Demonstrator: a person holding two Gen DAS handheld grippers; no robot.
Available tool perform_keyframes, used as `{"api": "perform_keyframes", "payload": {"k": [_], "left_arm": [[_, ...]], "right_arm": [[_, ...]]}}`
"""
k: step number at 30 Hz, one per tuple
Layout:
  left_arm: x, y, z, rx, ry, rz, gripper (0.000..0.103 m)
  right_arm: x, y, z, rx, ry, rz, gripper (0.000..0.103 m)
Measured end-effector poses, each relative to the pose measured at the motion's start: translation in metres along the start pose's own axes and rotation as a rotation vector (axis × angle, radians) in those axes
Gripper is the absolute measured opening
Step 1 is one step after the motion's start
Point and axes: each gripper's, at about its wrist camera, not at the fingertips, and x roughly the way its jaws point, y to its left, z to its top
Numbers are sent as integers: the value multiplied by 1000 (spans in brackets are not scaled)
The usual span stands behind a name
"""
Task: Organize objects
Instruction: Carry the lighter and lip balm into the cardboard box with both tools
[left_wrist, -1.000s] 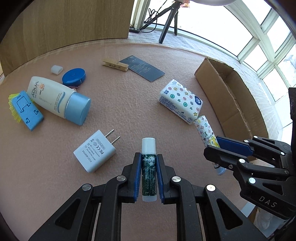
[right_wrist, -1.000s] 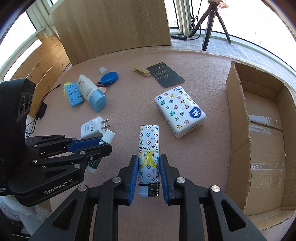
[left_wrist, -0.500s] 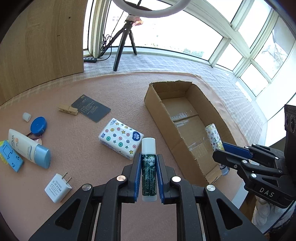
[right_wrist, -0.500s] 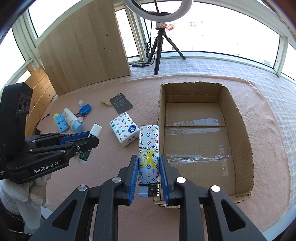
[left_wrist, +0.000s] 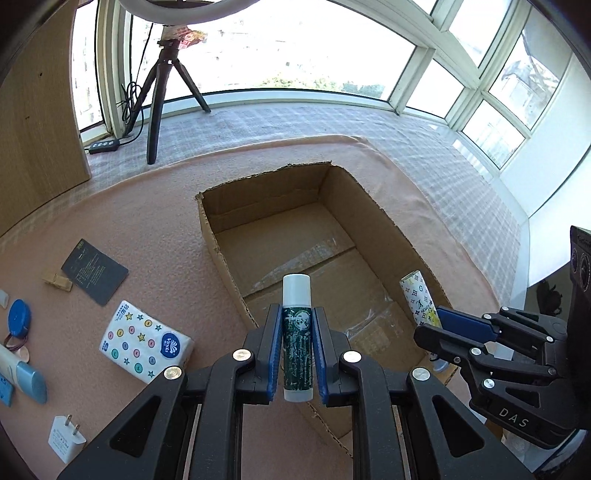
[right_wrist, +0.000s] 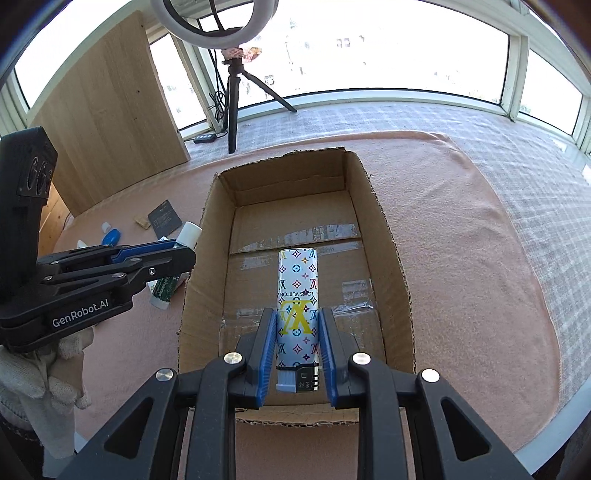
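My left gripper (left_wrist: 297, 314) is shut on a green lip balm stick with a white cap (left_wrist: 296, 332) and holds it above the near left wall of the open cardboard box (left_wrist: 221, 258). My right gripper (right_wrist: 297, 317) is shut on a white patterned lighter (right_wrist: 297, 295) and holds it over the inside of the box (right_wrist: 207, 258), near its front end. The left gripper with the lip balm (right_wrist: 173, 266) shows in the right wrist view just left of the box. The right gripper with the lighter (left_wrist: 421, 302) shows in the left wrist view over the box's right side.
On the pink mat (left_wrist: 147, 229) left of the box lie a tissue pack (left_wrist: 146, 347), a dark card (left_wrist: 94, 271), a clothespin (left_wrist: 57, 282), a blue round tape measure (left_wrist: 18, 323), a sunscreen tube (left_wrist: 22, 373) and a white plug adapter (left_wrist: 66, 443). A tripod (right_wrist: 234, 92) stands behind.
Both grippers have moved right with their objects, from over the mat to the box. The lighter now hangs over the box's inside and the lip balm over its left wall.
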Motion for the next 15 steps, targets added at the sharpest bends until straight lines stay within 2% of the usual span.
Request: {"api": "perform_keyframes", "payload": {"k": [7, 15], "left_arm": [[38, -14, 14, 24, 38, 32, 16], [55, -17, 18, 29, 67, 45, 17]], "right_arm": [[15, -17, 2, -5, 26, -13, 21], [22, -24, 2, -12, 40, -8, 21]]}}
